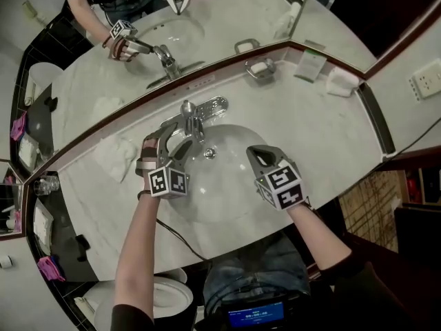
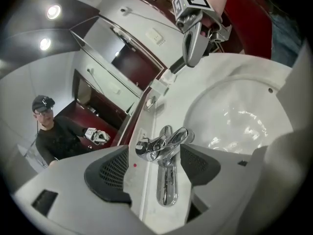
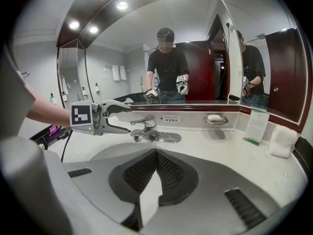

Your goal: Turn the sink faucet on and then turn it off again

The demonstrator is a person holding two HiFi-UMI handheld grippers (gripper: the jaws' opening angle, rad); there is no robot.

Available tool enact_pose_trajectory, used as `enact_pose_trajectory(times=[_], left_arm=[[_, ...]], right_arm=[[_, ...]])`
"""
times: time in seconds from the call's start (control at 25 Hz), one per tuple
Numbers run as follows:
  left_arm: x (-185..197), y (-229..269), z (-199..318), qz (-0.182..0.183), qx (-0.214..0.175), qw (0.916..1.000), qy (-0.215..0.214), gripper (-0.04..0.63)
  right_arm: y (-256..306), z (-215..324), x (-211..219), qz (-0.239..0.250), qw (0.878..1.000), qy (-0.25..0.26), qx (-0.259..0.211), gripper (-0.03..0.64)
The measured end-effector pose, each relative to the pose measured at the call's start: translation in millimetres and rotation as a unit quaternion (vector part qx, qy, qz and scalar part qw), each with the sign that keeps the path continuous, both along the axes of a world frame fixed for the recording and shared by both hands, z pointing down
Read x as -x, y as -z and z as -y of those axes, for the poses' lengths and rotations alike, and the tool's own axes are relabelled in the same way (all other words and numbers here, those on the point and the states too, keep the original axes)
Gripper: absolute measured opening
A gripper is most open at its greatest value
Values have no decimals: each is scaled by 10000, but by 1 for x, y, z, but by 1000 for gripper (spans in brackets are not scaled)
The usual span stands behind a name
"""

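Counting L to R on the marble counter [image 1: 331, 126]: 1 crumpled cloth [image 1: 116, 154], 1 L gripper [image 1: 173, 133], 1 faucet [image 1: 191, 116], 1 basin [image 1: 227, 198], 1 R gripper [image 1: 255, 152], 1 soap dish [image 1: 260, 68] w/ 1 bar in it, 1 upright card [image 1: 310, 64], 1 folded towel [image 1: 341, 81]. The mirror [image 1: 227, 12] behind repeats the faucet, the dish and both grippers.

L gripper [image 2: 155, 166]: jaws wide apart. In its own view the faucet [image 2: 164, 146] sits btwn them, neither pad pressing on it. Seen from the R gripper view, the L gripper [image 3: 130, 119] comes in from the left w/ its open mouth right at the lever's free end; contact can't be told. R gripper [image 3: 156, 155]: jaws pressed together, nothing btwn them, hanging over the basin's near-right part, well apart from the faucet [image 3: 146, 129]. Dish, card and towel sit further right along the back of the counter, well apart from the faucet.

Faucet: chrome, 1 lever on top, short spout toward the basin, oblong chrome base plate. It stands at the middle of the basin's back rim, just in front of the dark-red strip under the mirror.
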State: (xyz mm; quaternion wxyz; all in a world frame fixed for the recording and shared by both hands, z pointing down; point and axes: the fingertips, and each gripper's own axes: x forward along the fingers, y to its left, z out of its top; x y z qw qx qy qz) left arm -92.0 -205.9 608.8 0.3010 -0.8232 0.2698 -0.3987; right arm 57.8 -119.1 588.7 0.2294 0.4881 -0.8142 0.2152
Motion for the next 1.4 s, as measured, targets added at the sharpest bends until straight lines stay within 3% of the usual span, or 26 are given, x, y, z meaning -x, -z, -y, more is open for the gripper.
enact_pose_trajectory(times=[0.28,0.48,0.56,0.64,0.88,1.4], left_arm=[[-14,-7,13,18,-79,10000,-53,282],[-21,-9,17,157,-227,9995,-133,188],[-23,-13,13,298,-316,9988,-227,101],[-23,-12,13,338,-419,9984,-190,83],[-25,-6,18,183,-455,9988,-74,71],[-25,-1,21,-180,151,9996,182,75]], right_arm=[[-15,-6,-16,-42,9998,-138,134,21],[-18,-7,-23,-77,9997,-186,167,21],[-20,-8,-25,-84,9996,-206,182,21],[-21,-8,-27,-89,9995,-214,194,21],[-24,-9,-30,-65,9994,-233,235,21],[-16,-8,-28,-63,9996,-184,209,21]])
